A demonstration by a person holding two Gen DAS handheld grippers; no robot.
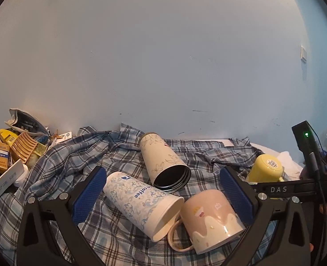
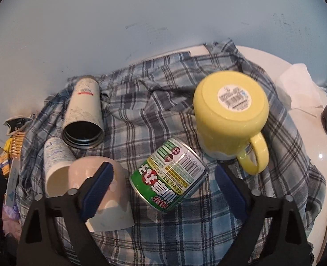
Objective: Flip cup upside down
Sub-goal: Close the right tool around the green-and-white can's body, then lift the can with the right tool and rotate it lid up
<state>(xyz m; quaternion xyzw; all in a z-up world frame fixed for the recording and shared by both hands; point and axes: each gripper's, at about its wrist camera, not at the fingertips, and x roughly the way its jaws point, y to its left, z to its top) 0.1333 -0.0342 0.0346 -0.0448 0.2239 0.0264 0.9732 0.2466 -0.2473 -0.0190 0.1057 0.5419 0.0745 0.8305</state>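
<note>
Two spread grippers, left and right, hover over crowded cloth, so reaching a cup risks knocking the mug or rolling the can.

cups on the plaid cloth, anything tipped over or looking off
Yes. The blue-patterned paper cup and the floral tumbler lie on their sides, and the green can is tipped over too. The pink mug and yellow mug are upside down. No spill is visible.
</note>
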